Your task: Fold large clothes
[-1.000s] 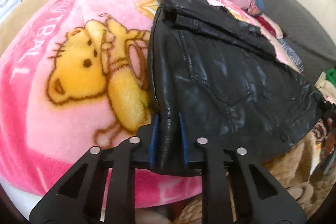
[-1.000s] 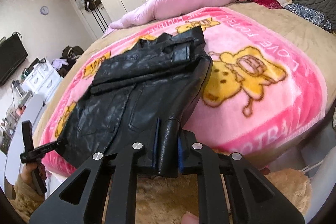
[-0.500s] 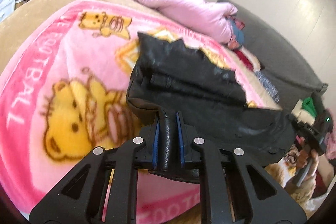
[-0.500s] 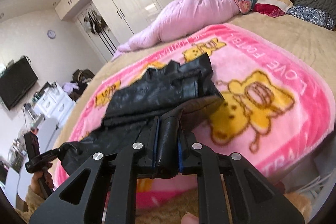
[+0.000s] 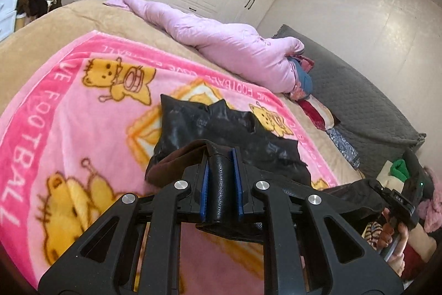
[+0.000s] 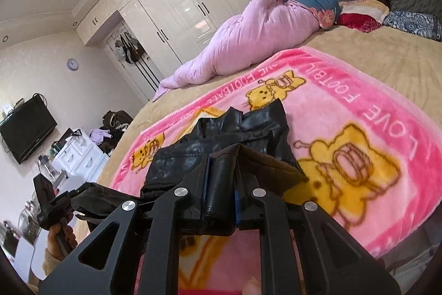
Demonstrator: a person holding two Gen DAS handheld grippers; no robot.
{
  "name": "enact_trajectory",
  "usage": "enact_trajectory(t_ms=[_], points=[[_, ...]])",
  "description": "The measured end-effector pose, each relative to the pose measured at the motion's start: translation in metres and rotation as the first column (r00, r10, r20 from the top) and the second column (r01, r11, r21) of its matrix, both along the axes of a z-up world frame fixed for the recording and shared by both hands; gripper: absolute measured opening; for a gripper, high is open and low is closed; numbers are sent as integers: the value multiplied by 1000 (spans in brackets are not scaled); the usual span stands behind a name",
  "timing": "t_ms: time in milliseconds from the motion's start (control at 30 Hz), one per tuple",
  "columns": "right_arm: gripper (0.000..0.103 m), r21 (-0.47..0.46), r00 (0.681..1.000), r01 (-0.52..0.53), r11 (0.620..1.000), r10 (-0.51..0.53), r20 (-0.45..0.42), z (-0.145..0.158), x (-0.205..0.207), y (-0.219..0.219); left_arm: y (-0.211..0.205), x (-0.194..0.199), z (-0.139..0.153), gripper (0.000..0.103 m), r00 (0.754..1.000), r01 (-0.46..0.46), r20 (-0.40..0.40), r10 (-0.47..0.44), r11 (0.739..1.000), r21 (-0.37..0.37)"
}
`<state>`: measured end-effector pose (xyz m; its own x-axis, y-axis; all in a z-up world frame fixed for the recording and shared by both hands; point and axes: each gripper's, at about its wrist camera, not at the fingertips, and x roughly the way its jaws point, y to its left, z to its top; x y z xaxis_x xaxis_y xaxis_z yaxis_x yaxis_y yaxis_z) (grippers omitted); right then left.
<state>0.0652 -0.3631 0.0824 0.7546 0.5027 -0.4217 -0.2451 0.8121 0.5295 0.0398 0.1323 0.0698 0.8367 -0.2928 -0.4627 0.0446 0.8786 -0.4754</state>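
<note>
Two claws, left and right, each clamped on black leather jacket hem, centre frame, above pink cartoon blanket.

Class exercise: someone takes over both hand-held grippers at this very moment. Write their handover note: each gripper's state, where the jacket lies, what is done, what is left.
Left hand-held gripper: shut on the near hem of the black jacket.
Right hand-held gripper: shut on the same hem, at the other corner.
Jacket: collar end lies on the pink blanket; the hem end is lifted off it, brown lining showing.
Done: both corners gripped and raised.
Left: probably carry the hem over towards the collar, lay it down, release, then finish folding.
</note>
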Motion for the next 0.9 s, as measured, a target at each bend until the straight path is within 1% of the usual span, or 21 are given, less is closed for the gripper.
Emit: enact_trajectory(t_ms=[133, 300, 400, 533, 667, 900], points=[[13, 8, 1000, -1, 1000, 1, 6, 4, 14, -1, -1, 10, 4, 8, 999, -26, 23, 26, 1000, -2], [13, 47, 1000, 2, 999, -1, -13, 6, 40, -6, 0, 26, 7, 8, 998, -51, 47, 51, 999, -12], [13, 37, 1000, 2, 999, -2, -13, 8, 57, -4, 2, 39, 6, 8, 996, -67, 57, 69, 997, -34], [13, 16, 1000, 1, 1000, 0, -15, 9, 80, 1, 6, 56, 4, 9, 995, -87, 51, 90, 994, -71], [13, -2, 1000, -8, 1000, 8, -22, 7, 102, 5, 5, 73, 4, 9, 994, -100, 41, 103, 994, -53], [13, -3, 999, -25, 1000, 25, -46, -4, 138, 9, 0, 103, -1, 10, 992, -128, 11, 128, 992, -19]])
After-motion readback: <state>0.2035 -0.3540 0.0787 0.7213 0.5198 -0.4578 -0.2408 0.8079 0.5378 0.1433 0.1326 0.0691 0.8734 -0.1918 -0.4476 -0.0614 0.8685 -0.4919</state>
